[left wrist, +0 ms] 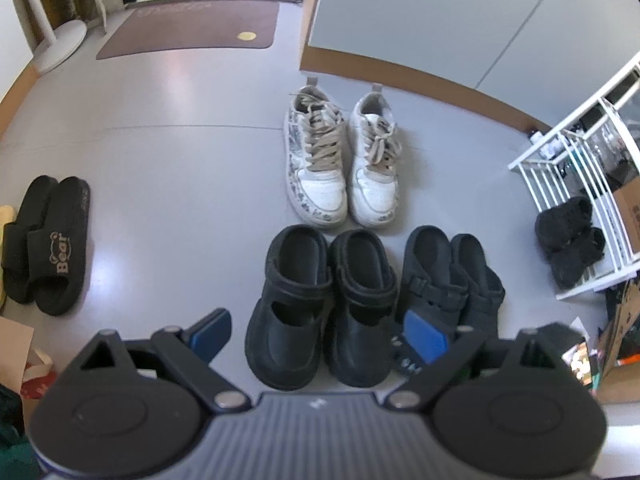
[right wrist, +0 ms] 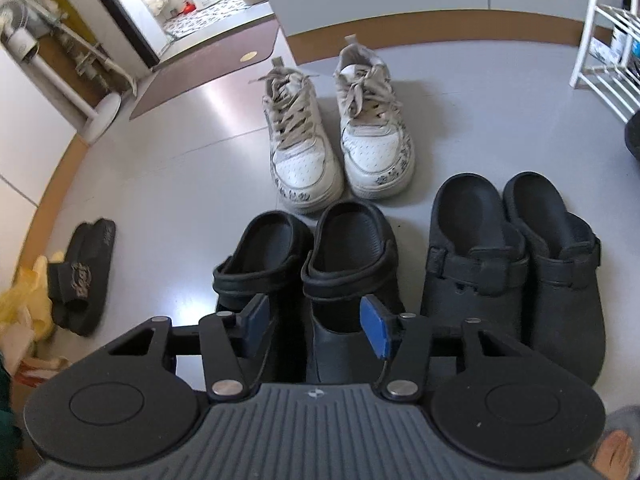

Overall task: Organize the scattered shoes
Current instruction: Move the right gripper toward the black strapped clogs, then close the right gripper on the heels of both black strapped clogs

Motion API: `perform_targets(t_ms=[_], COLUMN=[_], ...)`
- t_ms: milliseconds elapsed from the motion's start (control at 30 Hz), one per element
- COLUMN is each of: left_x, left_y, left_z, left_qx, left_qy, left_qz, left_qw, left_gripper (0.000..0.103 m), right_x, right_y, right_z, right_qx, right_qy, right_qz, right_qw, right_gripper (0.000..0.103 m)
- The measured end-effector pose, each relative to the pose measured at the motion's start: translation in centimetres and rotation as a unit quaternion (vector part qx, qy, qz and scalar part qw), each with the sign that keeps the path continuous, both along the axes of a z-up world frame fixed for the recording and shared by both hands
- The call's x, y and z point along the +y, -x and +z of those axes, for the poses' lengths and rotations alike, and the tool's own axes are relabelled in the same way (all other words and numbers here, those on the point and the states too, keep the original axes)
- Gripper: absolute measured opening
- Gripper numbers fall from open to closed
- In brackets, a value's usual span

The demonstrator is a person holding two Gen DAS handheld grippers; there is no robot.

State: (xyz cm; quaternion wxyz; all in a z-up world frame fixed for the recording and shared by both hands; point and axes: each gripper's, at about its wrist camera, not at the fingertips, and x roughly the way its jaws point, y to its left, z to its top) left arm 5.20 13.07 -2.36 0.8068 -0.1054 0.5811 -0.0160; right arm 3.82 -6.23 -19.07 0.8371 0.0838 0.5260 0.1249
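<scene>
Three pairs stand in neat rows on the grey floor: white lace-up sneakers at the back, black strap clogs in front of them, and black buckle clogs to their right. A black "Bear" slide lies apart at the left. My left gripper hangs open and wide above the toes of the strap clogs. My right gripper is low over the same pair, straddling the right clog's instep. Its pads do not visibly press on it.
A white wire rack stands at the right with black fuzzy slippers at its foot and a cardboard box beside it. A brown doormat lies by the doorway. A person's foot shows at bottom right.
</scene>
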Motion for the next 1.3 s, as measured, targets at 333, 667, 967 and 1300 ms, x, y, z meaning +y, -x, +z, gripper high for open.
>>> perform_targets(t_ms=[333,667,967,1300], left_x=[1.9,2.8,2.9,3.3], left_y=[-0.6,-1.1,-1.0,-1.1], left_z=[-0.6,-1.5,-1.2,-1.8], left_qx=[0.006,0.018,0.014,0.024], left_qy=[0.0,0.003,0.016,0.02], left_qz=[0.028,0.038,0.033,0.031], left_qw=[0.9996,0.9991,0.9992,0.999], left_gripper=[0.095,0.095,0.095,0.095], right_x=[3.1,5.4,6.8,7.3], right_y=[-1.4,-2.8,-3.5,-4.4], right_z=[-6.6,-7.6,-9.4,-11.4], right_qx=[0.048,0.07,0.09,0.091], right_qy=[0.024,-0.001,0.016,0.018], right_qz=[0.027,0.003,-0.004,-0.01], right_qw=[0.998,0.998,0.996,0.996], right_gripper=[0.056,0.057,0.053,0.023])
